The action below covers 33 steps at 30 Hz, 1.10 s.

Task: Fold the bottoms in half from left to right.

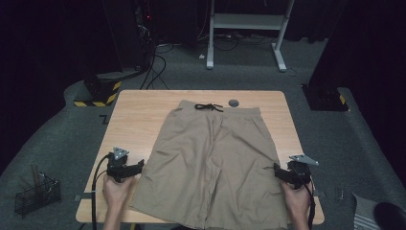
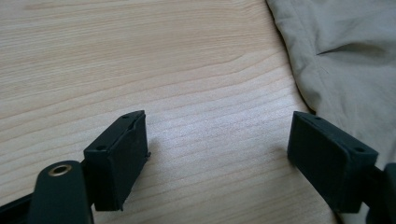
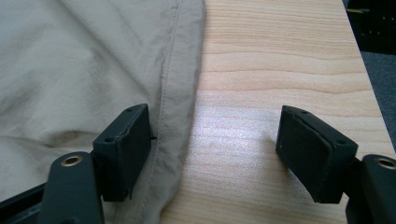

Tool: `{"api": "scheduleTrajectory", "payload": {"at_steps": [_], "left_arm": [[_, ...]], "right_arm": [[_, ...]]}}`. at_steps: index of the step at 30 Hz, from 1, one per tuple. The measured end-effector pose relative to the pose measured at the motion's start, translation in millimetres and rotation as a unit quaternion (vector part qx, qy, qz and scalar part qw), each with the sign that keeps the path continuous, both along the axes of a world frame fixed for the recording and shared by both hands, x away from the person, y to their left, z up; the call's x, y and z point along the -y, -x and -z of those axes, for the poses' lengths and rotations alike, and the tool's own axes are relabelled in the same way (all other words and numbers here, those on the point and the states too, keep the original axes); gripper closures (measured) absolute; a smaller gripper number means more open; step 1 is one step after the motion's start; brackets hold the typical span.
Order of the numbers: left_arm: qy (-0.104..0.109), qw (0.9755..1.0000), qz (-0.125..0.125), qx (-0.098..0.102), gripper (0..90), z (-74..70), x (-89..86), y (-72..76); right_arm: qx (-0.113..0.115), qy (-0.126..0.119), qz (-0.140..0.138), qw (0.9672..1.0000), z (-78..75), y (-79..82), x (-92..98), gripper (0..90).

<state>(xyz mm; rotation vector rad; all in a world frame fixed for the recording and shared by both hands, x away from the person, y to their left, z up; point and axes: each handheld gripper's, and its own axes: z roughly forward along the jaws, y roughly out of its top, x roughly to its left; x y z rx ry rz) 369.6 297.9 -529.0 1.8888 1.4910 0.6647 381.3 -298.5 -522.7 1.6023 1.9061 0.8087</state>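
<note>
A pair of beige shorts (image 1: 213,163) lies flat on the wooden table (image 1: 139,115), waistband and black drawstring (image 1: 208,107) at the far side, legs toward me. My left gripper (image 1: 140,166) stands open just left of the left leg's outer edge, over bare wood. In the left gripper view the gripper (image 2: 217,154) has wood between its jaws and the shorts (image 2: 345,56) by the right jaw. My right gripper (image 1: 276,168) is open at the right leg's outer seam. In the right gripper view the gripper (image 3: 215,154) straddles the shorts' hem edge (image 3: 177,93), its left jaw over cloth.
A small grey round disc (image 1: 233,102) lies on the table beyond the waistband. A black wire basket (image 1: 36,194) stands on the floor at the left. A white desk frame (image 1: 246,28) and cables lie beyond the table. Bare wood flanks the shorts on both sides.
</note>
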Motion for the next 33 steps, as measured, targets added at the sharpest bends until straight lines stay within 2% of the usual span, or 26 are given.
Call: {"api": "scheduleTrajectory", "payload": {"at_steps": [33], "left_arm": [[0.003,1.0000,-0.001,0.000,21.1,0.0,0.4,0.8]], "right_arm": [[0.000,-0.003,0.003,1.0000,-0.1,-0.1,-0.4,26.8]]}}
